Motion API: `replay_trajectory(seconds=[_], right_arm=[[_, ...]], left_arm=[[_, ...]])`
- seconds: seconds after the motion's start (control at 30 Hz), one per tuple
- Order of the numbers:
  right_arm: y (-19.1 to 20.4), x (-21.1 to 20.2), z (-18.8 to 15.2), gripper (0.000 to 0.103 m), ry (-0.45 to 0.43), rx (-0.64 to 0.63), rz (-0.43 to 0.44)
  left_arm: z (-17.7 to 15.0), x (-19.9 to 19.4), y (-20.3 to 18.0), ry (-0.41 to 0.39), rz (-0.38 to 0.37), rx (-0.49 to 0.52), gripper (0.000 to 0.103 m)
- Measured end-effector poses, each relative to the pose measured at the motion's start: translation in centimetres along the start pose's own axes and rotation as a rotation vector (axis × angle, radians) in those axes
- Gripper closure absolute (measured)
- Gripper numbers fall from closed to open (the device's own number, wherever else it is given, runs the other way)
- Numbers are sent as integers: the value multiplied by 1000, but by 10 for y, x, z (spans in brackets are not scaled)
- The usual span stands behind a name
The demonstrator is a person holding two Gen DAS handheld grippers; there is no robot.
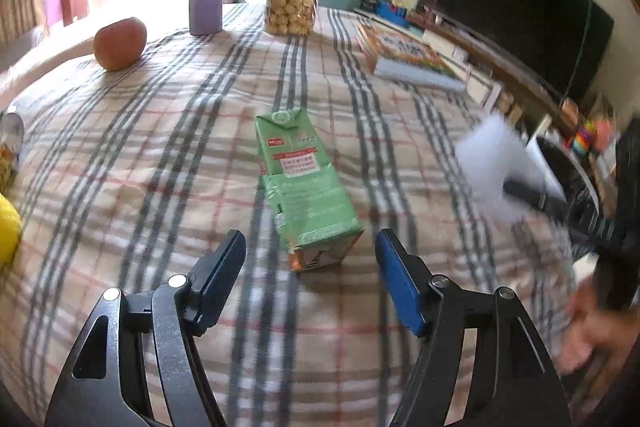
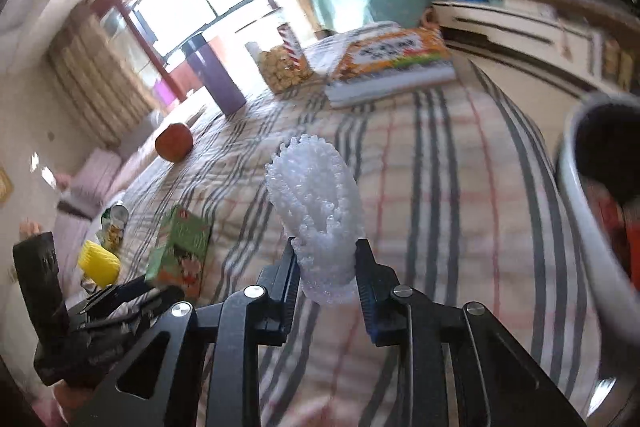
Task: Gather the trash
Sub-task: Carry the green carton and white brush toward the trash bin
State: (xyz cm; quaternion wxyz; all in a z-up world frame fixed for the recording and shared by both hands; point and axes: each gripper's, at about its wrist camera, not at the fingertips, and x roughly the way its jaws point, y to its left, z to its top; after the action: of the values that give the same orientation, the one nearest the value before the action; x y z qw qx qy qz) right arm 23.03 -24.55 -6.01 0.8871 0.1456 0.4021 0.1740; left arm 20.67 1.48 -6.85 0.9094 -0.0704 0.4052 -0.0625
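My right tongs (image 2: 326, 259) are clamped on a white foam net sleeve (image 2: 316, 211), which I hold above the plaid cloth of the desk (image 2: 460, 187), near its right edge and beside a white bin (image 2: 580, 227); my left tongs (image 1: 310, 259) stand apart with nothing between them, just before a green carton (image 1: 304, 183) lying flat in the middle of the desk.
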Motion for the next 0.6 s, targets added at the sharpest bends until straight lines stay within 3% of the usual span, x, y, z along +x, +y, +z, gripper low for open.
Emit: replay_trajectory(seconds=[0.13,0.2,0.23,0.43,0.6], right_arm=[[-2,1,-19,72,-21,10,-33],[0,-1,-21,71,-46,1,-47],[1,-1,-21,66,-49,-6,-53],[11,0,-19,39,-63,-59,-97],[12,12,-11,38,-39,-84,-117]], left_arm=[[1,6,-7,-42,81,6,31],[1,14,-5,-30,90,1,47],[0,20,-1,-6,66,-13,67],[-3,19,10,5,-17,-55,68],[-4,15,1,-2,-49,-17,72]])
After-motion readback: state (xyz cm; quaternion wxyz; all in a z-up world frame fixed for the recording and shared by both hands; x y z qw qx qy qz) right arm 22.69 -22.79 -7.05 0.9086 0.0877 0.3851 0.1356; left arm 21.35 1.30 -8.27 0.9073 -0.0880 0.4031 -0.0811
